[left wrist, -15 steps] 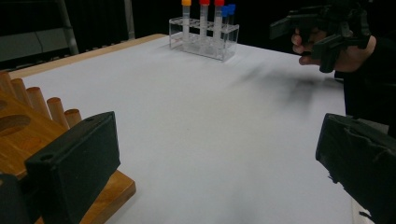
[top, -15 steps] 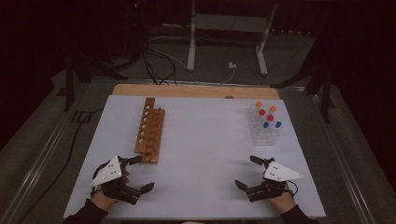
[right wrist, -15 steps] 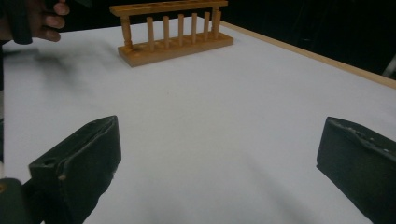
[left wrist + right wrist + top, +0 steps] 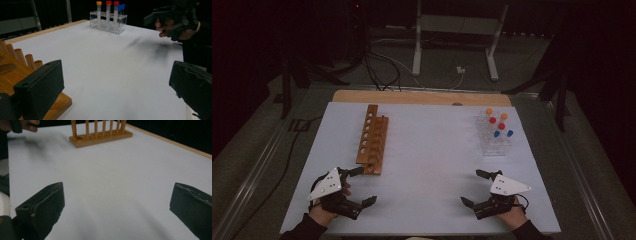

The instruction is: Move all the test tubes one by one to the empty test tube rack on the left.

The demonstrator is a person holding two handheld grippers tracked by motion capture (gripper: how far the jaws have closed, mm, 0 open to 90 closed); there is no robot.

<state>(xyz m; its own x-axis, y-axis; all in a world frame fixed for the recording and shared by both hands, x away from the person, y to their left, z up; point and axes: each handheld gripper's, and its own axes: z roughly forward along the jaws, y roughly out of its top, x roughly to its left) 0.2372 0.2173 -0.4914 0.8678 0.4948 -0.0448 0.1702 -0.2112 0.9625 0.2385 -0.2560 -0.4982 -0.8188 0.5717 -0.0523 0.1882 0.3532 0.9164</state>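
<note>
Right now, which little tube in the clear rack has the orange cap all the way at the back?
The tube at the rack's far left corner. It stands farthest from the person; the other orange-capped tube stands to its right, and the rest wear red or blue.

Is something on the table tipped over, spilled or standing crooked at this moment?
Nothing stands out. The capped tubes stand upright in the clear rack. The wooden rack lies flat on the white table, and no spill shows. Both the left gripper and the right gripper are open and hold nothing.
</note>
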